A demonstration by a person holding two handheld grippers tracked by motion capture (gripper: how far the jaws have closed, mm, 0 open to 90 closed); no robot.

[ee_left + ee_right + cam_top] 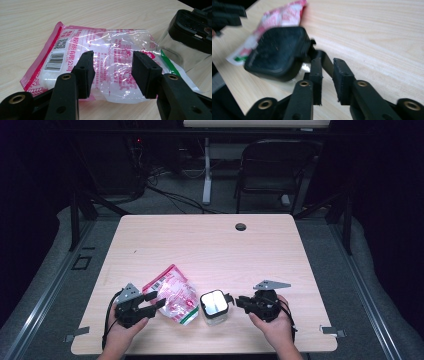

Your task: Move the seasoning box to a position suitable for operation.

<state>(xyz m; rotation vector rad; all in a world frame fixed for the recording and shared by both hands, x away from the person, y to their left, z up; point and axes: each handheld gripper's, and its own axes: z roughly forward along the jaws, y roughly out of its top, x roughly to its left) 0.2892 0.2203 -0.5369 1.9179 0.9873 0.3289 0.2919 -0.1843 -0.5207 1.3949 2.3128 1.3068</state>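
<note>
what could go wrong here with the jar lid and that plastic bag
1. The right gripper seems to pinch only the small tab at the edge of the black lid; that narrow hold could slip, or tip the clear jar.
2. The left gripper fingers straddle the pink plastic bag without visibly clamping it, so the slick film may slide or crumple.
3. Bag and jar sit very close together; moving either could drag the other.

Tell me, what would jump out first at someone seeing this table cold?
Probably the pink and clear plastic bag lying near the front edge of the pale wooden table, bright against the dark room. The left gripper reaches over it with its jaws apart. Just right of the bag stands a small clear container with a black lid, where the right gripper meets a tab on the lid.
</note>
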